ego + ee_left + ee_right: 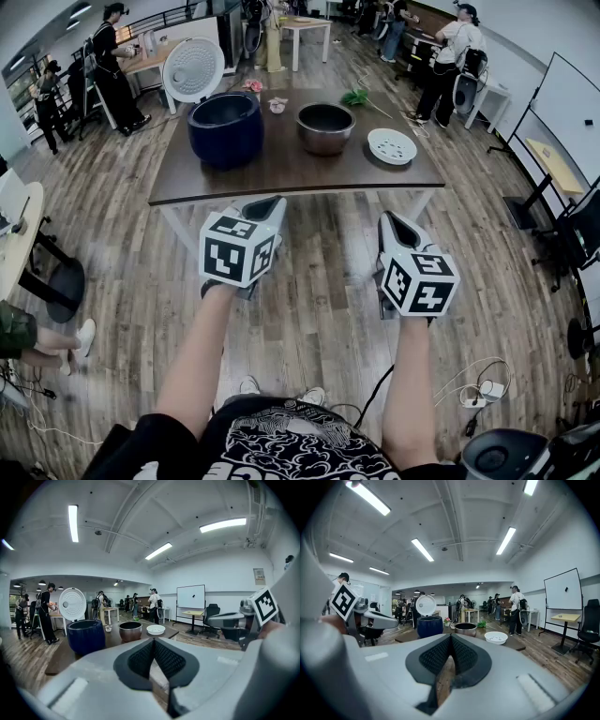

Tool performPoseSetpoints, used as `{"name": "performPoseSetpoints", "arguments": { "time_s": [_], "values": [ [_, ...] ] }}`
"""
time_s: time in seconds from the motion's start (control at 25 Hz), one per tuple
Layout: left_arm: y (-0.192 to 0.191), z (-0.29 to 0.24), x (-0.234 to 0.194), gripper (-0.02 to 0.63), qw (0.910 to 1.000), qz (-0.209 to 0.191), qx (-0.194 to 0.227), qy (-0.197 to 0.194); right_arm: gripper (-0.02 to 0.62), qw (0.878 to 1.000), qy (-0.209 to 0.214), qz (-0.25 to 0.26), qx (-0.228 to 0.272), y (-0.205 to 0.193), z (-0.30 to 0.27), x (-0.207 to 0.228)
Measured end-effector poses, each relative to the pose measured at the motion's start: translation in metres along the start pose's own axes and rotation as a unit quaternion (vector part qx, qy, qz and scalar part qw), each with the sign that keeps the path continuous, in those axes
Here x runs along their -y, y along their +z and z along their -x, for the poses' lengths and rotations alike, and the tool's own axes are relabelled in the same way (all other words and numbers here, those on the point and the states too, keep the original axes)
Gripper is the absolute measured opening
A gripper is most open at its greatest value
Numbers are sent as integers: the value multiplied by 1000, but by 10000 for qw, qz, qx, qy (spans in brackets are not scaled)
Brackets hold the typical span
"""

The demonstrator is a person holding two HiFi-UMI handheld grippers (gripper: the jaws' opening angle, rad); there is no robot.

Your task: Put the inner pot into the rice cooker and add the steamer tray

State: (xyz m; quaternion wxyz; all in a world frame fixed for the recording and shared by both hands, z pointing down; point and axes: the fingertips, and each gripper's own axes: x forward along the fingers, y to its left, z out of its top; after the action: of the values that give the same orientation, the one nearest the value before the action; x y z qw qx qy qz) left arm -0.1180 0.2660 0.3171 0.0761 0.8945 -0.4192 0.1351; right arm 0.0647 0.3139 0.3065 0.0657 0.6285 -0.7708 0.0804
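Left claw (pixel 268 208): pressed together, nothing in it; lower centre of the head view, near the bench's front edge.
Right claw (pixel 391 222): pressed together, nothing in it; to the right of the left claw and apart from it.
Open room: wooden floor (pixel 319 291) lies below both claws; the front strip of the bench (pixel 281 176) is bare.
Rice cooker (pixel 225 128): upper left on the bench, lid (pixel 193 68) raised.
Inner pot (pixel 325 128): mid-bench, outside the rice cooker and apart from it.
Steamer tray (pixel 392 146): right of the inner pot, near the bench's right edge.
Gripper views only: ceiling lights (pixel 73 523); the left gripper view catches the other claw's marker cube (pixel 263 605).
Head view only: forearms (pixel 202 347).
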Motion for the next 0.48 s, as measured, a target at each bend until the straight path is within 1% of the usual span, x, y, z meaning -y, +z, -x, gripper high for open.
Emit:
{"name": "performPoseSetpoints", "arguments": {
  "time_s": [0.32,0.44,0.48],
  "values": [
    [8,-13,19,2,9999,1,41,106,0,9999,137,-52,27,0,5,19],
    [13,-18,27,2,9998,45,110,146,17,9998,194,-48,48,-1,7,27],
    [14,-21,31,15,9998,57,125,133,21,9998,205,-44,49,-1,8,31]
  ]
}}
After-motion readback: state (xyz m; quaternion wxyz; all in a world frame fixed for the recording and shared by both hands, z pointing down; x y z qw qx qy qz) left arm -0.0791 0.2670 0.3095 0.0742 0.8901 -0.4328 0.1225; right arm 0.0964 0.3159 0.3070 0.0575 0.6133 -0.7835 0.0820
